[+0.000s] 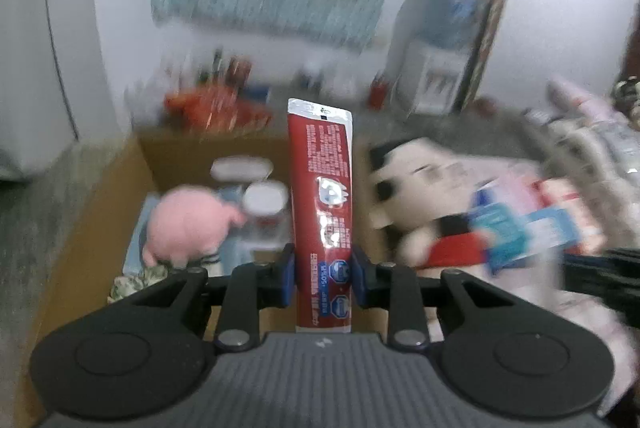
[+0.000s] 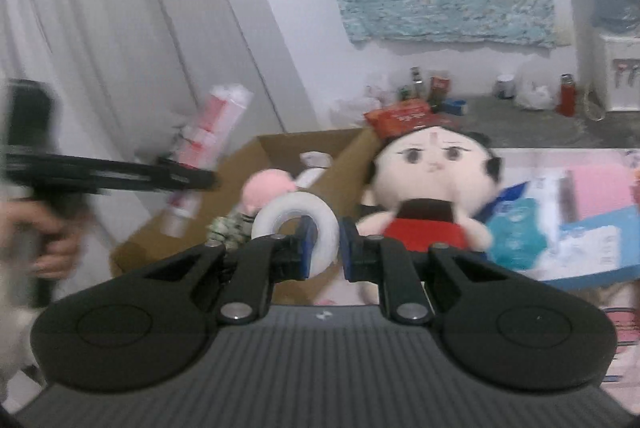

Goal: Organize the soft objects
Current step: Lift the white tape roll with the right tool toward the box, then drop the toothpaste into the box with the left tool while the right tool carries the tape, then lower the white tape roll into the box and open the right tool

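In the left wrist view my left gripper (image 1: pixel 323 276) is shut on a red toothpaste tube (image 1: pixel 320 180), which stands upright above the open cardboard box (image 1: pixel 100 228). Inside the box lie a pink plush (image 1: pixel 188 224) and white lidded jars (image 1: pixel 266 198). A black-haired doll in red (image 1: pixel 424 204) leans just right of the box. My right gripper (image 2: pixel 324 248) is shut on the rim of a white tape roll (image 2: pixel 296 216), in front of the doll (image 2: pixel 432 180) and the box (image 2: pixel 280 144). At the left of the right wrist view a hand (image 2: pixel 48 240) holds the left gripper (image 2: pixel 188 180) with the tube (image 2: pixel 208 132).
Blue and teal packets (image 2: pixel 560 240) and a pink sheet (image 2: pixel 600 188) lie right of the doll. A red pouch (image 2: pixel 400 118) sits behind the box, with bottles and a water dispenser (image 2: pixel 616 28) on the far floor. A white curtain (image 2: pixel 120 28) hangs at left.
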{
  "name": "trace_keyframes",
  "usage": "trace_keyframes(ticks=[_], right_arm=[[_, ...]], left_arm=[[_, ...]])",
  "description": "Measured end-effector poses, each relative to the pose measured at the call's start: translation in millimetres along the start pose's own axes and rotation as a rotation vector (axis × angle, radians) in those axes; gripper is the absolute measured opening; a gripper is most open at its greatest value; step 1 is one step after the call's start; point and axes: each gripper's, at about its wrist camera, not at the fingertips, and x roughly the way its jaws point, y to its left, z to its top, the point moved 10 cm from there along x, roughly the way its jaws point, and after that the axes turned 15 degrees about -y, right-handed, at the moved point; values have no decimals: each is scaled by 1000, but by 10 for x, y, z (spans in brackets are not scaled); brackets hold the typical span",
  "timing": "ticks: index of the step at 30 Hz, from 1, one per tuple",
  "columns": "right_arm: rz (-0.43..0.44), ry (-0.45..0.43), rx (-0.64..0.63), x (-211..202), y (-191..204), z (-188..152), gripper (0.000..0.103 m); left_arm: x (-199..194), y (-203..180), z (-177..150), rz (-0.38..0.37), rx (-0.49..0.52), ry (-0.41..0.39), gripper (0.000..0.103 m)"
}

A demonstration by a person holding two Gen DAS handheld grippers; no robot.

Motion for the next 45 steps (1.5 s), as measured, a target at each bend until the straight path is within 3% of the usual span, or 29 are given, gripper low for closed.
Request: trace_keyframes(ticks=[4,7,10,16,18,21,26,32,38,45], right_arm=[[13,12,-1,143,70,-7,13],[-2,24,-4,236,57,-38,13],[-8,34,9,300,3,-85,13],[7,45,14,425,28,-120,13],[11,46,1,450,72,-104,13],[20,52,-23,553,120,-47,13],[50,92,-104,880,385,73,13],[85,308,-224,1646,768,-104,13],[-24,581,-305,2488,801,-555,13],[-151,716,-428,2878,635,-880,13]], left_arm=[[748,298,-333,13,10,164,29],[1049,293,-531,-52,26,244,29],[1266,276,-614,-85,-2,281,29],[1797,297,-729,-81,-8,361,32],[1845,304,-730,-74,-7,357,43],[1703,369,-620,-68,-18,320,63],[1076,662,-288,-6,-98,223,62],[92,910,17,55,-78,54,62],[-250,983,19,43,-131,-2,62],[-271,1051,-114,42,-109,-12,61]])
